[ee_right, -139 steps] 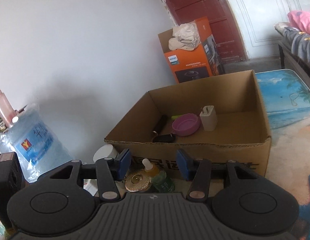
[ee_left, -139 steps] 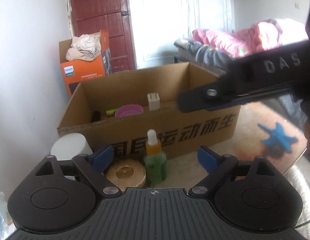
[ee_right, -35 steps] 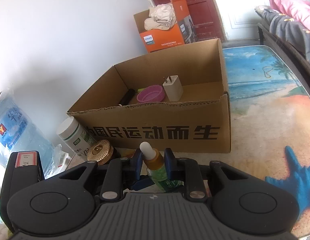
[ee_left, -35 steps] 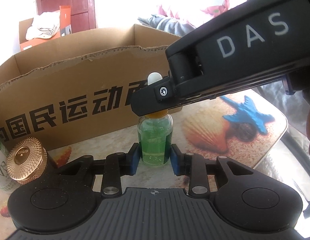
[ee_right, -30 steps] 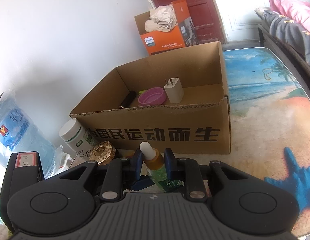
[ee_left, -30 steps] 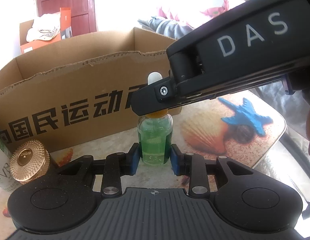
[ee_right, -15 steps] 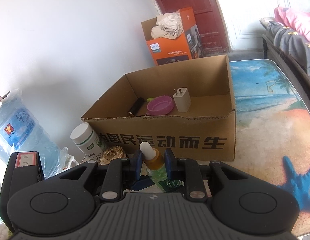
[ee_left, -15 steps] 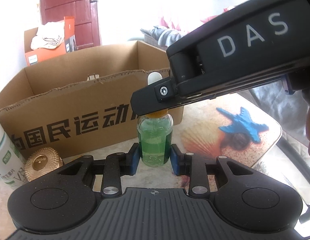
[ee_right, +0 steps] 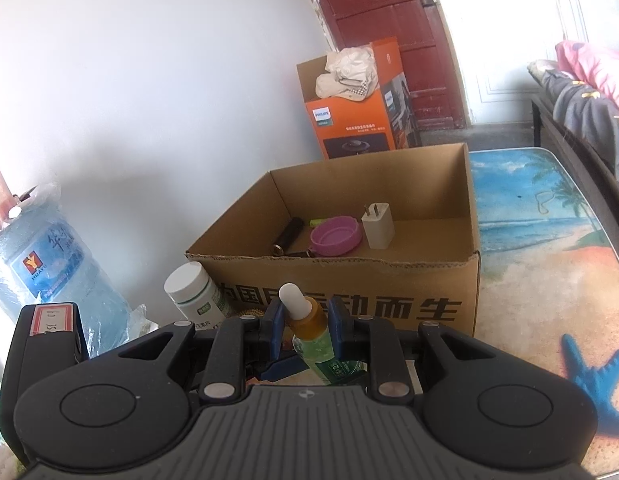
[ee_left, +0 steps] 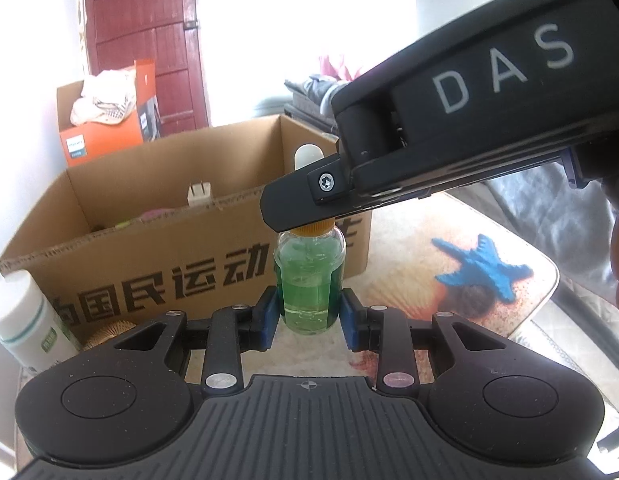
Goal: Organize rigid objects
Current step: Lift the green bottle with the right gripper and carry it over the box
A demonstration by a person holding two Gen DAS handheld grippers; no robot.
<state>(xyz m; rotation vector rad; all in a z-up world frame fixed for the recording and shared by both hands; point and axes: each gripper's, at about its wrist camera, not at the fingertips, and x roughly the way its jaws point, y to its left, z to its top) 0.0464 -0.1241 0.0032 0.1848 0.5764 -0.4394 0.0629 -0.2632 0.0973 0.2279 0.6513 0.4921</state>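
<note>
Both grippers clamp the same small dropper bottle (ee_left: 310, 284), which stands upright in front of the cardboard box (ee_right: 389, 280). The left gripper (ee_left: 309, 316) has its blue pads pressed against the lower glass body, where green liquid shows. The right gripper (ee_right: 305, 322) is closed higher up, its pads squeezing the amber neck just below the white rubber bulb; in the left wrist view its black body, lettered "DAS", reaches in from the upper right and covers the bottle's neck. Whether the bottle's base touches the table (ee_right: 549, 280) cannot be told from either view. The table has a beach print, with a blue starfish (ee_left: 483, 270) well off to the right. Inside the box lie a white charger plug (ee_right: 378, 226), a pink round dish (ee_right: 335, 236), a black cylinder (ee_right: 288, 235) and a small yellow-green item near the back. Left of the box stand a white jar with a green label (ee_right: 193, 292) and, beside it, a gold ribbed lid (ee_left: 107, 330), partly hidden. A large water jug (ee_right: 45, 264) sits against the wall, and an orange carton (ee_right: 357, 128) stands beyond the box near a red door.
</note>
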